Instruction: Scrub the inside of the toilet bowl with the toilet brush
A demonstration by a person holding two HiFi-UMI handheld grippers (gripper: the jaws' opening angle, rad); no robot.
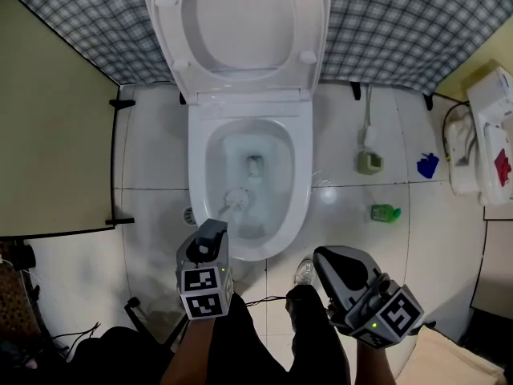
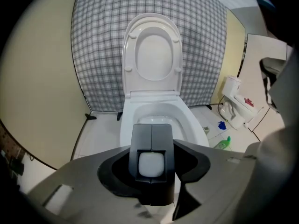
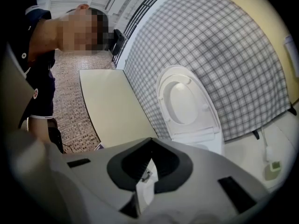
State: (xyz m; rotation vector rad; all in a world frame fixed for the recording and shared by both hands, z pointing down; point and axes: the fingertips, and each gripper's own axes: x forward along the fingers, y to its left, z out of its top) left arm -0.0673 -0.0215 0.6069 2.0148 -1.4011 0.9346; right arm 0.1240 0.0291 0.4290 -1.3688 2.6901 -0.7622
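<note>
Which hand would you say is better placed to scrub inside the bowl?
Left: the left gripper is shut on the toilet brush, whose head is down in the toilet bowl. The right gripper hangs aside over the floor, empty.

A grey plaid curtain [image 1: 417,30] hangs across the far wall. A cream panel [image 1: 52,127] stands at the left on the white tiled floor [image 1: 152,159]. On the floor to the right are a green bottle [image 1: 385,212] lying on its side, a blue object [image 1: 428,165] and a grey-green holder [image 1: 369,163]. Farther right sits a white appliance [image 1: 481,147] with a red mark. A thin black cable [image 1: 264,300] runs across the near tiles.
</note>
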